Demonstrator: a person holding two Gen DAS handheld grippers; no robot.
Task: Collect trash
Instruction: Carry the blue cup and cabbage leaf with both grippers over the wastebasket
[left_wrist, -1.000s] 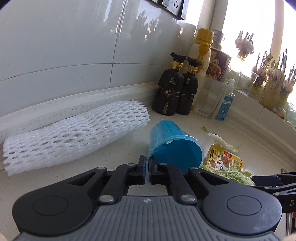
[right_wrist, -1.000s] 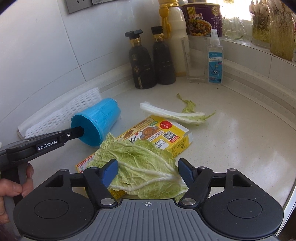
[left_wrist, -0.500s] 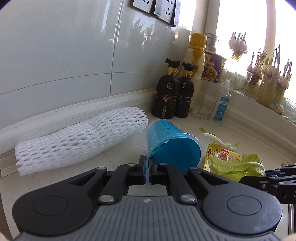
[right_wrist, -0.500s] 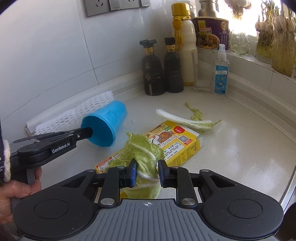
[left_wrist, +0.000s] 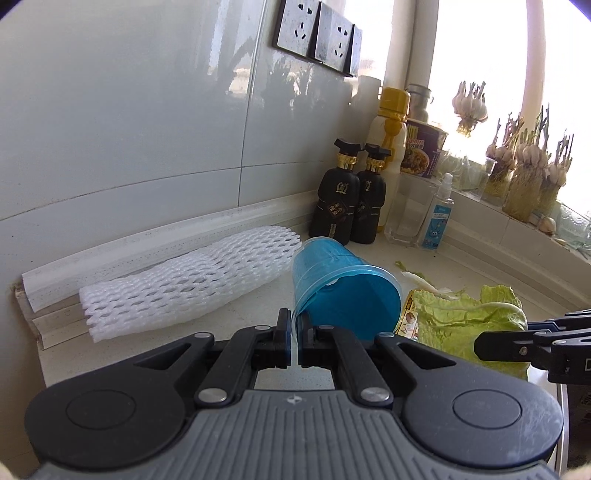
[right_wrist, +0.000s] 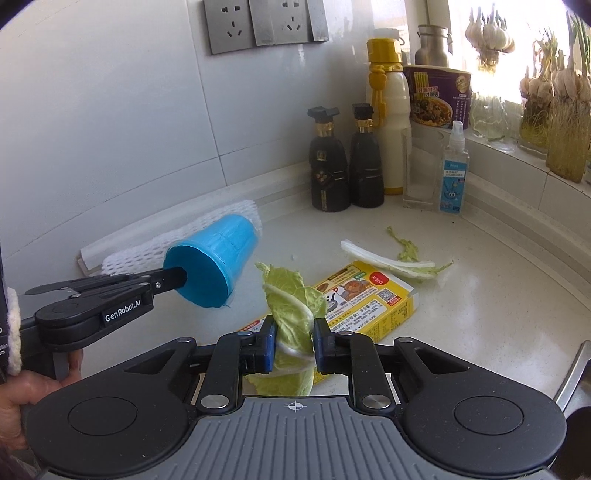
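Crumpled green cabbage leaf, blue plastic cup

Counter: pale speckled surface, curving along a white tiled wall. White foam fruit netting lies flat along the wall edge. A yellow printed carton lies flat near the middle. A white cabbage stalk with a leaf scrap lies just beyond the carton. Standing in the far corner: two black pump bottles side by side, a white bottle with a yellow cap behind them, a clear glass container and a small spray bottle next to it.
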